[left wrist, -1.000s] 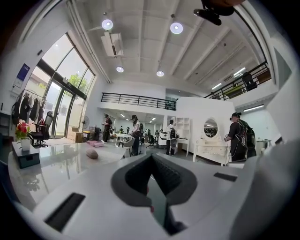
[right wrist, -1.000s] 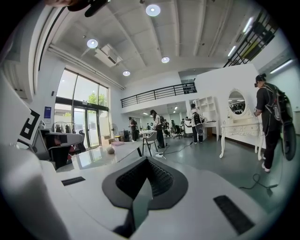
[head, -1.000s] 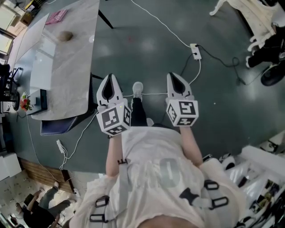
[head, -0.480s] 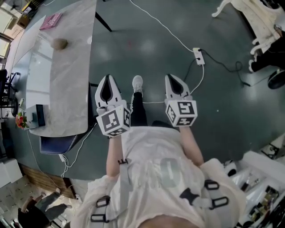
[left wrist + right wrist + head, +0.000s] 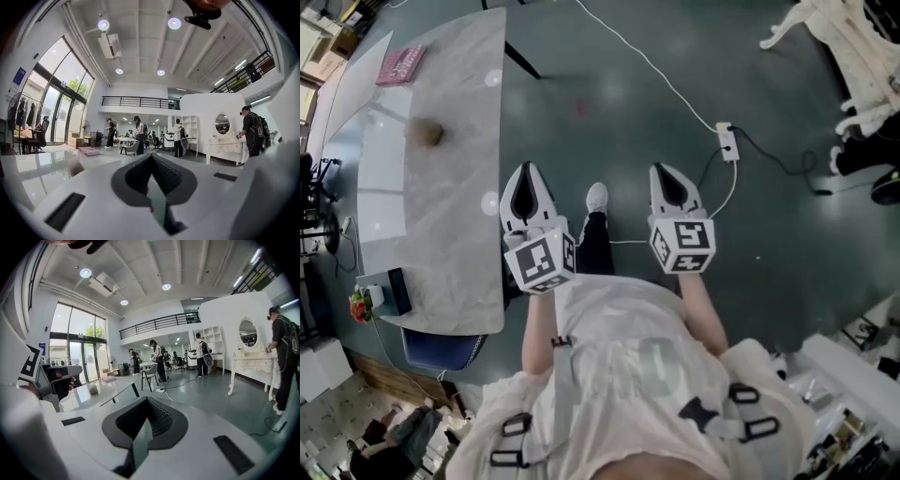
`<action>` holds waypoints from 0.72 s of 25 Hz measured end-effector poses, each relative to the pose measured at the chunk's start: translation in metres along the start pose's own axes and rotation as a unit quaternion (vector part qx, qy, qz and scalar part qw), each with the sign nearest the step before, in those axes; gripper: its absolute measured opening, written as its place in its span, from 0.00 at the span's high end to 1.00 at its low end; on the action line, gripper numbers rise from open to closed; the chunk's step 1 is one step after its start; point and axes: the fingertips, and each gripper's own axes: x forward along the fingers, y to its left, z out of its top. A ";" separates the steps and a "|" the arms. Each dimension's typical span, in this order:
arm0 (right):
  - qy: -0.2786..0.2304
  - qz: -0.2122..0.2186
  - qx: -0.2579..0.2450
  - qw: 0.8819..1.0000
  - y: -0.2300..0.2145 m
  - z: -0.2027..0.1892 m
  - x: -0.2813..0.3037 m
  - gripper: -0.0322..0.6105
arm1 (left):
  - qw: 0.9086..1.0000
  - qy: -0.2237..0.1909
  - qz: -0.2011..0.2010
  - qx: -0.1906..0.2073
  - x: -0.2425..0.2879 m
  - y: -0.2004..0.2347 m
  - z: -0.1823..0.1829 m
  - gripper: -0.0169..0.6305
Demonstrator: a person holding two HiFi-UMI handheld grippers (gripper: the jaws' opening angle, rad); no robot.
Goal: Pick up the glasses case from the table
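The glasses case [image 5: 428,133], a small brown rounded lump, lies on the pale marble table [image 5: 459,234] at the left of the head view. It also shows as a brown lump [image 5: 76,168] in the left gripper view and as a smaller brown lump [image 5: 93,390] in the right gripper view. My left gripper [image 5: 525,176] is held over the table's right edge, well short of the case, jaws shut and empty [image 5: 151,161]. Over the dark floor, the right gripper [image 5: 667,173] is likewise shut with nothing in it [image 5: 147,404].
A pink book [image 5: 400,64] lies at the table's far end. A black box [image 5: 397,289] stands at its near end, above a blue chair [image 5: 441,349]. A white cable and power strip [image 5: 727,141] cross the floor. White furniture [image 5: 853,47] stands far right; people stand in the background.
The table and the case have slid down the head view, closer to me. Both grippers keep the same shut pose in front of my body.
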 end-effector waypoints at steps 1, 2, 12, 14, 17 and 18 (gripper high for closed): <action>0.001 0.000 0.003 1.000 -0.001 0.008 0.013 0.95 | 1.000 -0.001 0.000 0.000 0.014 0.004 0.006 0.97; 0.003 -0.001 0.006 1.000 -0.002 0.015 0.027 0.95 | 1.000 -0.003 0.000 0.000 0.029 0.008 0.011 0.97; -0.003 0.010 -0.006 1.000 -0.010 0.084 0.157 0.95 | 1.000 0.014 0.000 -0.022 0.178 0.043 0.023 0.97; -0.004 0.015 -0.012 1.000 -0.011 0.097 0.183 0.95 | 1.000 0.013 0.005 -0.027 0.203 0.054 0.028 0.97; -0.002 0.012 -0.007 1.000 -0.016 0.112 0.214 0.95 | 0.999 0.011 0.015 -0.029 0.234 0.066 0.037 0.97; -0.003 0.014 -0.003 1.000 -0.017 0.118 0.222 0.95 | 0.999 0.011 0.019 -0.032 0.243 0.070 0.039 0.97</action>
